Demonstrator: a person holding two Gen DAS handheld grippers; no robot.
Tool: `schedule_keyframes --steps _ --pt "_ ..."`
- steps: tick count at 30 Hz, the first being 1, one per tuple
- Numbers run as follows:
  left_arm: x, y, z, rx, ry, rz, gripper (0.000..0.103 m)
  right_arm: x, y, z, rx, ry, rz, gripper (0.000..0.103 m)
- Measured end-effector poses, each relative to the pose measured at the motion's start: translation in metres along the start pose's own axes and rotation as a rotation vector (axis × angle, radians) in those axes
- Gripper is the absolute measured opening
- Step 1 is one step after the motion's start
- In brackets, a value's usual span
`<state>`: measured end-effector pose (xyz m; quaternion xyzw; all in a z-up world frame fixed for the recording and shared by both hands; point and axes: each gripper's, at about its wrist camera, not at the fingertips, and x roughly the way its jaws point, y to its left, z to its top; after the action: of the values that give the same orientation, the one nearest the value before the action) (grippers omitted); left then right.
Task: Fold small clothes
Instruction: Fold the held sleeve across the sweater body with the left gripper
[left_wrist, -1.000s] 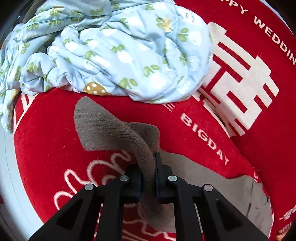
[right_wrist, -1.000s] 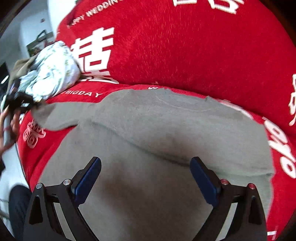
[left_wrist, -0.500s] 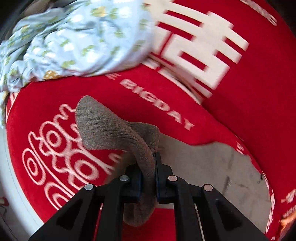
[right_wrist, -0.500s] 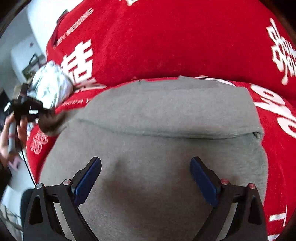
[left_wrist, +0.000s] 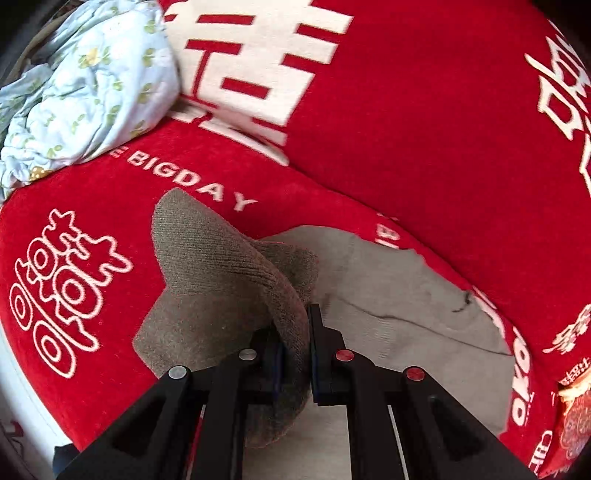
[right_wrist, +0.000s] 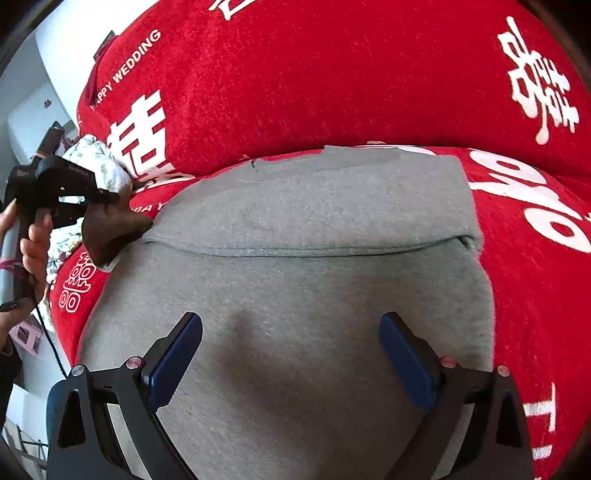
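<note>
While the grey garment (right_wrist: 295, 295) lies spread across the red cover (right_wrist: 332, 74), the left gripper (left_wrist: 295, 343) is clenched on its ribbed sleeve cuff (left_wrist: 229, 266), the knit pinched flat between the two pads with a loose tail of fabric hanging below the fingers toward six o'clock. From that grip the cuff arches up and away toward ten o'clock, its free edge lifted clear of the cover, just under the white "BIGDAY" lettering (left_wrist: 188, 177). The body of the garment sits at three o'clock from those jaws, flat on the seat. Up at ten o'clock in the left wrist view a crumpled pale-blue floral cloth (left_wrist: 92, 92) is bunched against the backrest, well apart from the sleeve. Now the other side: the right gripper (right_wrist: 291, 354) is released, its blue pads (right_wrist: 177, 354) standing wide apart, and the grey fabric fills the whole gap between them without either pad pressing on it. A folded-over band of the garment runs straight across at twelve o'clock from those jaws, its seam edge lying level from side to side. Out at nine o'clock in the right wrist view you can see a hand (right_wrist: 26, 240) on the left gripper's handle, the darker cuff hanging from its tip, right at the garment's left edge.
</note>
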<state>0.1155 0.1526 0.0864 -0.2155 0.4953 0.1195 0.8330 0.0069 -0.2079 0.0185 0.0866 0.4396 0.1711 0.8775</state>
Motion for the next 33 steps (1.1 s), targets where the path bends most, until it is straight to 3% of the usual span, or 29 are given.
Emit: schedule_keyframes --steps 15,24,33 --pt "-0.022 -0.075 0.000 0.065 -0.026 -0.070 0.012 -0.005 -0.021 0.004 0.058 -0.001 -0.037 0.098" --pt "-0.021 -0.122 -0.022 0.140 0.005 -0.141 0.012 -0.005 -0.005 0.000 -0.124 0.061 -0.065 0.098" --pt "-0.018 -0.158 -0.041 0.173 0.024 -0.198 0.012 -0.023 -0.052 0.012 0.035 0.035 -0.097 0.098"
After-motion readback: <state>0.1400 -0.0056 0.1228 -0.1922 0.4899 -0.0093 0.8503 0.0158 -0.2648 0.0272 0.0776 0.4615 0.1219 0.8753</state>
